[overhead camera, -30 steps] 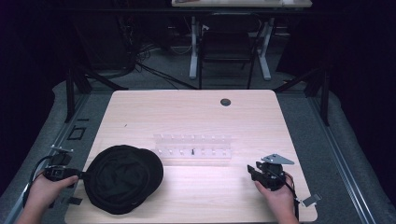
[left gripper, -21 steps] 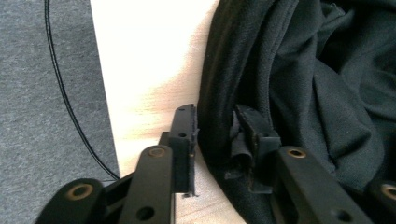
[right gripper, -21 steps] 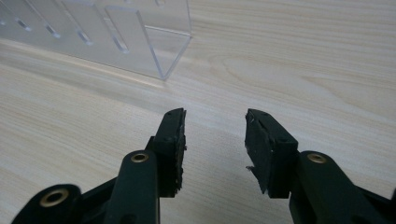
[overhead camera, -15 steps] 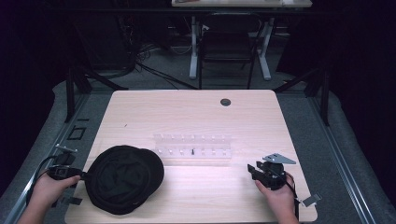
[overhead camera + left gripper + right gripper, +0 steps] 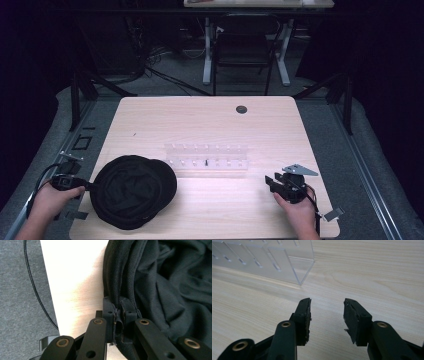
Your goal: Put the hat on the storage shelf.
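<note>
- Two grippers sit low over the table [image 5: 210,115].
- Left gripper [image 5: 119,312]: jaws, just closing, now pinch the black cloth [image 5: 131,190] hem at the table's left front.
- Right gripper [image 5: 326,315]: jaws spread, holding nothing, near the clear rack [image 5: 262,260].

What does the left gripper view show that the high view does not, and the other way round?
Left gripper view: the pads pinching a folded hem of the black cloth, so the left gripper is shut on it. High view: the clear slotted rack, and the right gripper resting apart from the cloth. Both: the cloth on the wooden table, near its left edge.
</note>
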The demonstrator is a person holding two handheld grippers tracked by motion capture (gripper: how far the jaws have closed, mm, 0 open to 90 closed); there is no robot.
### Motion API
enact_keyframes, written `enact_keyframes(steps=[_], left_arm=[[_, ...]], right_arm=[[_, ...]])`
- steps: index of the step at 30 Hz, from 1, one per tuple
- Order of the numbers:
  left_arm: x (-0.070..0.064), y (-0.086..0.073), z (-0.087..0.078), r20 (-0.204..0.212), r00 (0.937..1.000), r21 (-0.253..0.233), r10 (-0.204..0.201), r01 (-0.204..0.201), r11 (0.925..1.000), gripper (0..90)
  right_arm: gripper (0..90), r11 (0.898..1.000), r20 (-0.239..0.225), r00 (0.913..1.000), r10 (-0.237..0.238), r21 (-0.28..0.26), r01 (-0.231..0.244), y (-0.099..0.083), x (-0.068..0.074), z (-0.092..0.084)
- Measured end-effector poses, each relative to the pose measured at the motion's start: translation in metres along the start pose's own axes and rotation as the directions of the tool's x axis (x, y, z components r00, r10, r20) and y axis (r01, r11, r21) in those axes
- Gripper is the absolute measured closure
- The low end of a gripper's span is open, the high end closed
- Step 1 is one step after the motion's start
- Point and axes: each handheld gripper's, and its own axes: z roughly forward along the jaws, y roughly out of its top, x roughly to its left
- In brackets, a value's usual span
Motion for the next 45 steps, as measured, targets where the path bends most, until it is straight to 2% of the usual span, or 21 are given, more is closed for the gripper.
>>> enact_keyframes(steps=[5,8,12,14,17,23,24,29,30,31,33,34,35,36,37,38,39,44,45], left_arm=[[-0.01,0.002,-0.015,-0.002,0.9998,-0.002,0.02,-0.02,0.9998,85.0],[-0.018,0.006,-0.029,0.006,0.9994,-0.021,0.034,-0.034,0.9992,85.0],[-0.024,0.009,-0.036,0.016,0.9989,-0.027,0.044,-0.044,0.9987,85.0],[-0.027,0.01,-0.039,0.017,0.9991,-0.037,0.038,-0.038,0.9986,85.0],[-0.03,0.012,-0.043,0.028,0.9991,-0.025,0.031,-0.03,0.9992,85.1],[-0.033,0.015,-0.052,0.075,0.9972,-0.031,0.007,-0.005,0.9995,85.3],[-0.035,0.016,-0.056,0.099,0.9951,-0.028,-0.01,0.012,0.9995,85.3],[-0.039,0.019,-0.061,0.134,0.991,-0.038,-0.008,0.013,0.9992,85.3],[-0.041,0.02,-0.064,0.155,0.9876,-0.035,-0.025,0.031,0.9989,85.3],[-0.041,0.02,-0.064,0.155,0.9876,-0.035,-0.025,0.031,0.9989,85.3],[-0.042,0.021,-0.067,0.178,0.9838,-0.036,-0.021,0.028,0.999,85.3],[-0.042,0.023,-0.07,0.221,0.9731,-0.023,-0.065,0.072,0.9972,85.3],[-0.042,0.023,-0.07,0.221,0.9731,-0.023,-0.065,0.072,0.9972,85.3],[-0.042,0.023,-0.071,0.242,0.9668,-0.026,-0.083,0.092,0.9954,85.3],[-0.043,0.024,-0.073,0.256,0.9632,-0.028,-0.081,0.091,0.9954,85.4],[-0.043,0.024,-0.073,0.256,0.9632,-0.028,-0.081,0.091,0.9954,85.3],[-0.044,0.025,-0.074,0.264,0.96,-0.022,-0.092,0.102,0.9945,85.3],[-0.051,0.028,-0.077,0.261,0.9605,-0.02,-0.098,0.106,0.9941,85.3],[-0.051,0.029,-0.077,0.263,0.9585,-0.014,-0.109,0.117,0.993,85.3]], right_arm=[[57.0,1.0,-0.004,1.0,0.001,-0.005,-0.001,0.0,0.0,-0.001],[57.0,1.0,-0.008,0.9999,0.011,-0.004,-0.011,0.0,-0.001,0.0],[57.0,1.0,-0.01,0.9999,0.01,-0.003,-0.01,0.0,0.0,0.001],[57.0,1.0,-0.01,0.9999,0.009,-0.003,-0.009,0.0,0.0,0.001],[57.0,1.0,-0.004,1.0,0.009,-0.002,-0.009,0.0,0.0,0.0],[57.0,1.0,-0.008,0.9999,0.015,-0.004,-0.015,-0.001,-0.001,0.0],[57.0,1.0,-0.009,0.9998,0.016,-0.004,-0.016,-0.001,-0.001,0.0],[57.0,1.0,-0.011,0.9998,0.019,-0.004,-0.019,0.0,-0.001,0.0],[57.0,1.0,-0.012,0.9998,0.019,-0.008,-0.019,0.0,-0.001,0.0],[57.0,1.0,-0.012,0.9998,0.019,-0.008,-0.019,0.0,-0.001,0.0],[57.0,1.0,-0.012,0.9997,0.02,-0.008,-0.021,0.0,-0.001,-0.001],[57.0,1.0,-0.012,0.9997,0.022,-0.009,-0.022,0.0,-0.001,-0.001],[57.0,1.0,-0.012,0.9997,0.022,-0.009,-0.022,0.0,-0.001,-0.001],[57.0,1.0,-0.012,0.9997,0.022,-0.009,-0.022,0.0,-0.001,-0.001],[57.0,1.0,-0.013,0.9997,0.022,-0.01,-0.022,0.0,-0.002,0.0],[57.0,1.0,-0.013,0.9997,0.022,-0.01,-0.022,0.0,-0.002,0.0],[57.0,1.0,-0.012,0.9997,0.022,-0.01,-0.022,0.0,-0.002,0.0],[56.9,1.0,-0.011,0.9997,0.024,-0.012,-0.024,0.0,-0.002,-0.001],[56.9,1.0,-0.011,0.9997,0.024,-0.012,-0.024,0.0,-0.002,-0.001]])
